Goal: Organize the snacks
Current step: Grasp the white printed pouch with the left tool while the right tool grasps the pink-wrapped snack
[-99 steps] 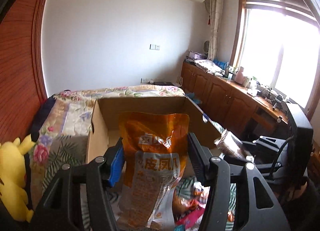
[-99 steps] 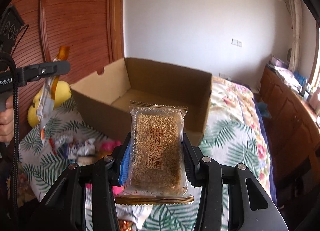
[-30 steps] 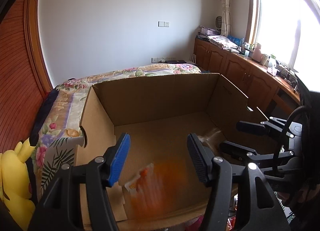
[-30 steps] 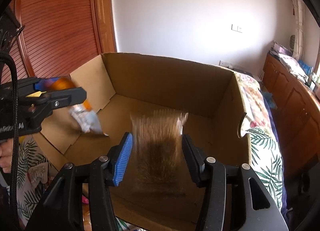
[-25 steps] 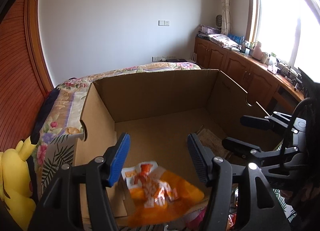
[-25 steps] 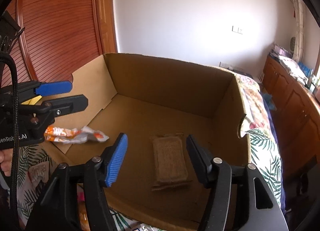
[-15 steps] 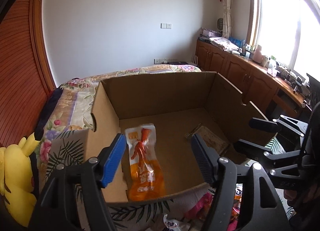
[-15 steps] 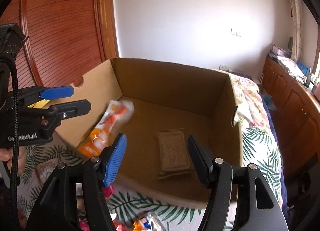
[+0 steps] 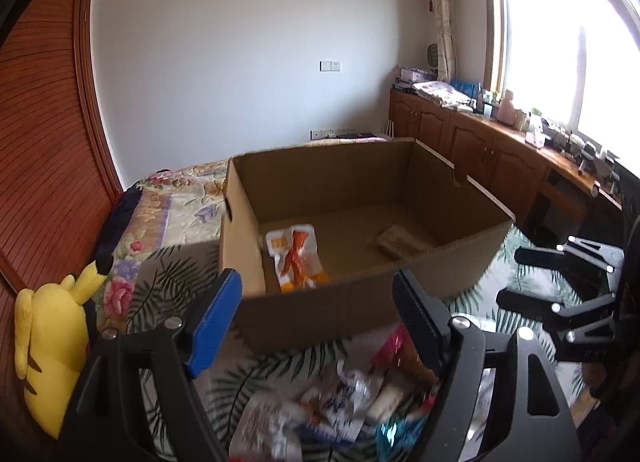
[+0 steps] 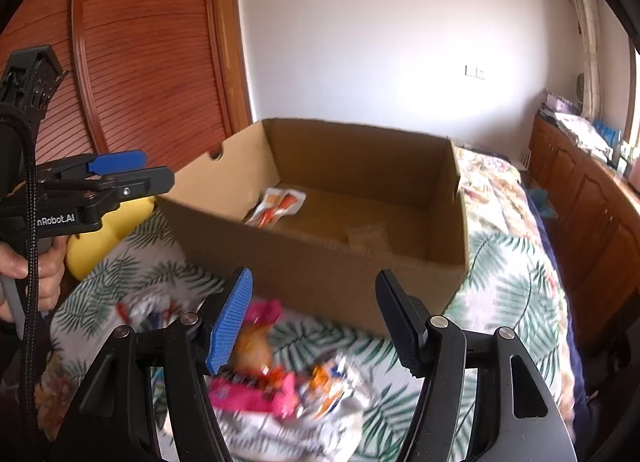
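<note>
An open cardboard box [image 9: 360, 302] stands on the bed; it also shows in the right wrist view [image 10: 320, 262]. Inside lie an orange snack packet [image 9: 294, 258] [image 10: 276, 202] and a sesame bar packet [image 9: 398, 240] [image 10: 366, 240]. My left gripper [image 9: 318, 310] is open and empty, held in front of the box's near wall. My right gripper [image 10: 312, 314] is open and empty, also before the box. A pile of loose snack packets [image 9: 344, 398] [image 10: 276, 382] lies on the bed below both grippers.
A yellow plush toy [image 9: 48, 346] sits at the bed's left by the wooden wardrobe [image 10: 140, 62]. Wooden cabinets [image 9: 500, 158] run along the right wall under the window. The leaf-patterned bedspread [image 10: 508, 294] extends right of the box.
Both grippers let go of their packets, which dropped into the box. Both grippers then pulled back and now sit lower, over the snack pile in front of the box.
</note>
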A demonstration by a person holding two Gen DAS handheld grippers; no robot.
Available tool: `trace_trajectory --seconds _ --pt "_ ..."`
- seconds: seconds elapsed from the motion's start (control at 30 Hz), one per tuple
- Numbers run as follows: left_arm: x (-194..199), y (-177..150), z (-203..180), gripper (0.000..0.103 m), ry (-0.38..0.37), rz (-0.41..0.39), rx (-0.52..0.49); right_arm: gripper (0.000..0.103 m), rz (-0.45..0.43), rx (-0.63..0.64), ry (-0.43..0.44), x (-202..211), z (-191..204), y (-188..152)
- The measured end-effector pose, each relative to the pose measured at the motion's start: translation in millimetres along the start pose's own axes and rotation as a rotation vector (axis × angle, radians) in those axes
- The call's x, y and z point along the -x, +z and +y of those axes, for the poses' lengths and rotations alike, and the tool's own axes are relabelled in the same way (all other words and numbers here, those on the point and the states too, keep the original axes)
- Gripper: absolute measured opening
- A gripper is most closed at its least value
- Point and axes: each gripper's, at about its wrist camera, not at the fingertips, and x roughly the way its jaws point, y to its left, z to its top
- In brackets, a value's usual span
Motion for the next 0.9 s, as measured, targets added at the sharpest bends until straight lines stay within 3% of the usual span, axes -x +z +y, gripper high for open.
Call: trace_trajectory --seconds 0.47,0.67,0.9 --pt "-25 -84 21 0.079 0.008 0.167 0.028 0.066 0.107 0.021 0.046 -36 27 -38" --pt "-40 -109 32 0.078 0.017 0.245 0.041 0.065 0.16 0.033 0.05 -58 36 -44" --pt "-50 -121 43 0.078 0.003 0.282 0.06 0.065 0.215 0.076 0.046 -78 45 -35"
